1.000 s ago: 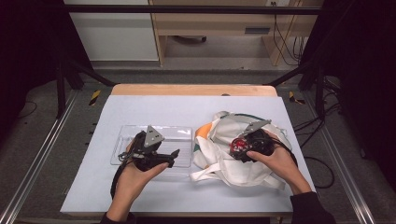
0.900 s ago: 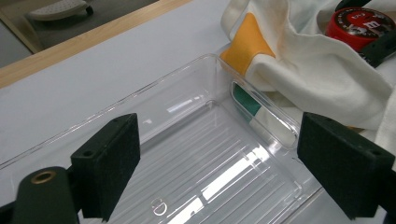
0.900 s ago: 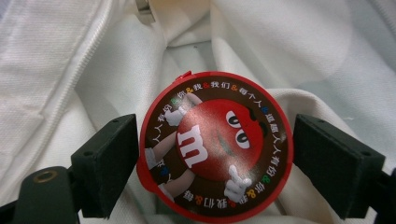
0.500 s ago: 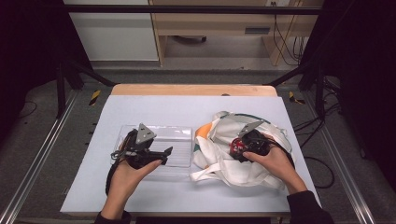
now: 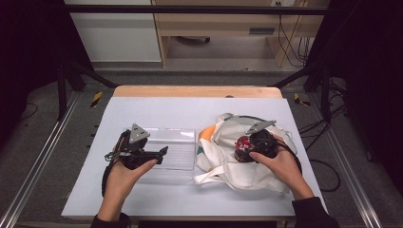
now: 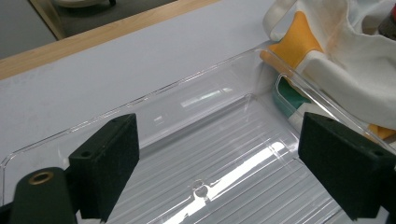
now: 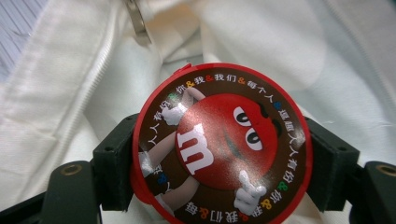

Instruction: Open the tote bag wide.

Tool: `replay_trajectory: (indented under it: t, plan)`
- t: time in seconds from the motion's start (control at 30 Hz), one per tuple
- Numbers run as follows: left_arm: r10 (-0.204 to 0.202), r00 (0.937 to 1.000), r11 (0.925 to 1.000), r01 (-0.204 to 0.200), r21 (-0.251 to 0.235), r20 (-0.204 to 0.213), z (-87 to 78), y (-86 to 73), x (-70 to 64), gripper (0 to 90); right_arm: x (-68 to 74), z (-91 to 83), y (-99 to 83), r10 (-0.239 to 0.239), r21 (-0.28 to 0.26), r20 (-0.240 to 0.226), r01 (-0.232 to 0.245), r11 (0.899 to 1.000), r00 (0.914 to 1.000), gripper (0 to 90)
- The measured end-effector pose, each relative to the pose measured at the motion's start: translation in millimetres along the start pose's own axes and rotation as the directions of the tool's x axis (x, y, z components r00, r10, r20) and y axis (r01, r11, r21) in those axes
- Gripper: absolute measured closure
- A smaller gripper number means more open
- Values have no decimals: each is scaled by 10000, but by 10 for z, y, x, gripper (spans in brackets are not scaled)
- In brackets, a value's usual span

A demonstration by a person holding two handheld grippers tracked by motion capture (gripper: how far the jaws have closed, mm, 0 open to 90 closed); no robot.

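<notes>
A pale blue-grey surface [image 5: 190, 114] with a wooden strip along its far edge carries everything here. On its right half lies a crumpled white cloth tote bag [image 5: 266, 168] with orange and green patches on the side facing the middle; its strap trails toward the near edge. Just left of the bag, with the bag's edge against its right wall, sits a clear plastic tray [image 5: 178, 142] with a ribbed floor; in the left gripper view the orange and green patches [image 6: 299, 46] show through that wall. The left tool [image 5: 154, 154] is held in the person's left hand [image 5: 121, 178] over the near left part of the tray, its two black jaws spread wide with nothing between them. The right tool [image 5: 243, 149], held in the right hand [image 5: 280, 164], rests over the bag and pinches a round red M&M's candy tin [image 7: 219, 144] by its sides; the lid faces the camera, printed with the red candy character and a ring of Chinese text, with white bag cloth behind it.
</notes>
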State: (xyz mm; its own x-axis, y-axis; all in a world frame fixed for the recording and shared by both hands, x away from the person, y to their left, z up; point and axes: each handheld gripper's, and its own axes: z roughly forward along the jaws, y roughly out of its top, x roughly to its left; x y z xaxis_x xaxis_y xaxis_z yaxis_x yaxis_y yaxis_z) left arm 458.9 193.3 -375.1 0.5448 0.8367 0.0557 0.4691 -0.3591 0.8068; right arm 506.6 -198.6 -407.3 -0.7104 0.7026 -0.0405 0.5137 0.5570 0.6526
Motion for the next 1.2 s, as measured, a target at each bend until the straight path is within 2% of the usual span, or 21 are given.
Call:
replay_trajectory:
  t: [0.3,0.5,0.67,0.8,0.93,1.0,1.07,1.1,1.2]
  plan:
    - [-496,9984,9987,492,-139,-289,-64,-48,163,103,117,-301,171,97,-403,476,-78,9992,9988,257]
    - [-605,9970,9981,600,-114,-480,-74,-83,236,98,206,-442,311,-204,-419,479,224,9989,9986,257]
    - [-683,9951,9976,690,77,-711,-72,-127,298,81,202,-467,388,-46,-241,451,57,9997,9990,258]
    - [-843,9931,9964,847,19,-815,-80,-153,344,78,223,-466,421,-34,-176,362,40,9998,9993,258]
    - [-634,9903,9975,668,239,-1237,-87,-172,389,77,269,-482,476,-52,-256,336,61,9997,9994,258]
    - [-773,9897,9966,802,195,-1209,-84,-190,413,77,279,-492,512,-76,-302,285,84,9995,9996,258]
    - [-688,9900,9968,732,310,-1234,-79,-202,424,76,299,-497,552,-69,-393,287,80,9992,9996,258]
    - [-809,9890,9959,852,301,-1240,-73,-208,427,75,308,-500,569,-24,-401,275,35,9992,9996,258]
    - [-840,9884,9958,880,265,-1261,-80,-213,437,74,337,-505,636,-138,-479,282,152,9987,9995,258]
